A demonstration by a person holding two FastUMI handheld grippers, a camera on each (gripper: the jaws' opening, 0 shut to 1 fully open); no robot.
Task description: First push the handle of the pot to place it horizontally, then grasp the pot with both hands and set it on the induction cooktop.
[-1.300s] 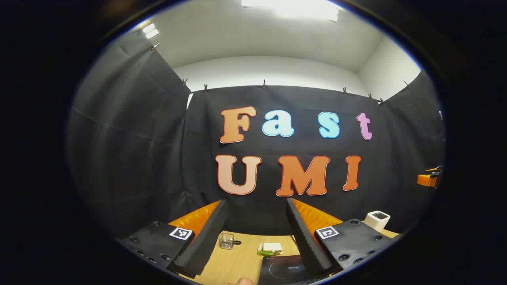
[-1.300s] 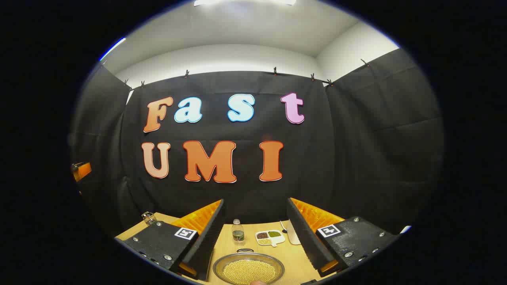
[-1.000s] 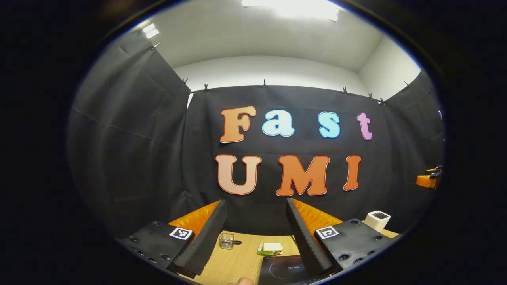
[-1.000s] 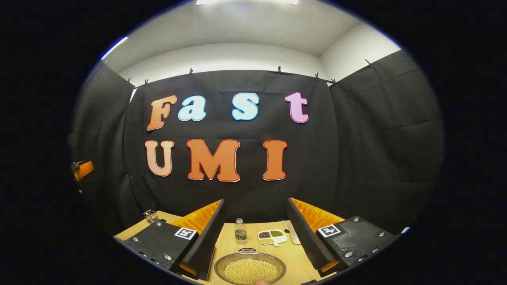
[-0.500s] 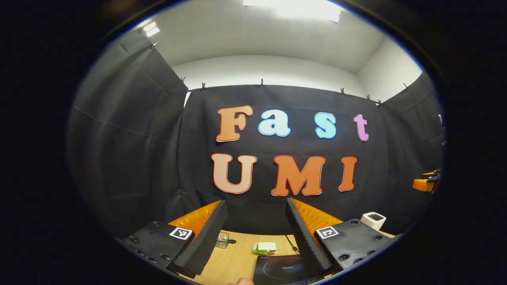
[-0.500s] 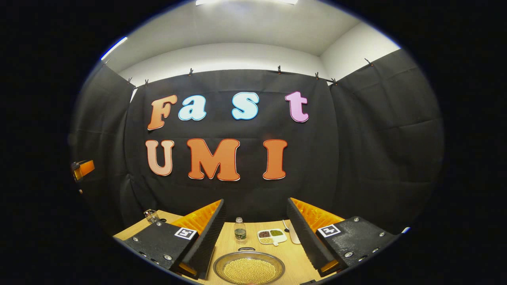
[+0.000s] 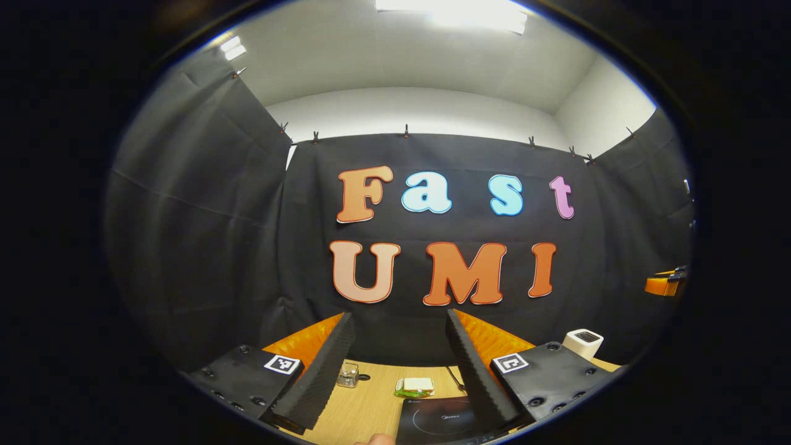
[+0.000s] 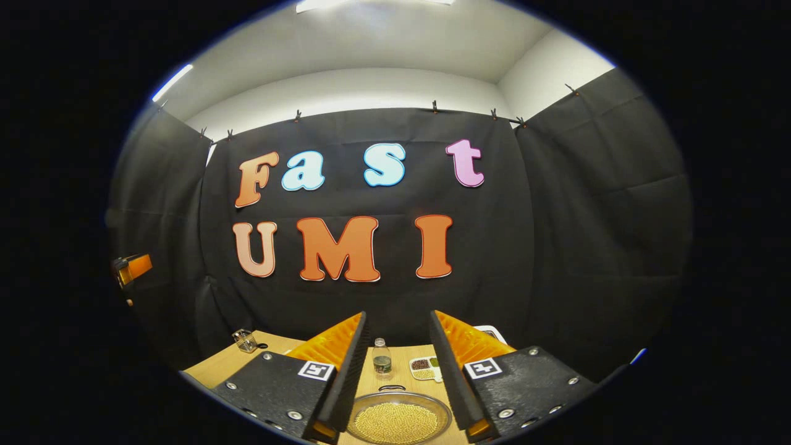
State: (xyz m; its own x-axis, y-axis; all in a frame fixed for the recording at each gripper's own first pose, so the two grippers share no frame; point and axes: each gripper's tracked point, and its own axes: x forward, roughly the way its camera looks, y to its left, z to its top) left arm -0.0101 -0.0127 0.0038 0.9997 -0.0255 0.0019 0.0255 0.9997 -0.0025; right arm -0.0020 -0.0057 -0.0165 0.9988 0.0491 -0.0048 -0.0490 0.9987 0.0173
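Since half a second ago the right gripper (image 8: 398, 346) has drawn its two fingers closer together, though a clear gap remains between them and nothing sits in it; the left gripper (image 7: 400, 346) has barely shifted and its fingers stand wide apart, holding nothing.

In the right gripper view the pot (image 8: 399, 419) rests on the wooden table (image 8: 216, 361), low between the fingers and nearer the camera than their tips. It is a shallow metal vessel filled with small yellow grains (its far handle (image 8: 392, 388) shows as a dark loop at the rim). Beyond it stand a small bottle (image 8: 382, 358) and, just to its right, a divided dish (image 8: 424, 368) of mixed grains. A small glass jar (image 8: 245, 339) sits near the table's far left edge.

In the left gripper view the induction cooktop (image 7: 432, 420) lies flat on the table, partly behind the right finger. Farther back are a glass jar (image 7: 348, 374), a sponge (image 7: 415, 387) and a white box (image 7: 583, 343) at the right. A fingertip (image 7: 377, 439) shows at the bottom edge.
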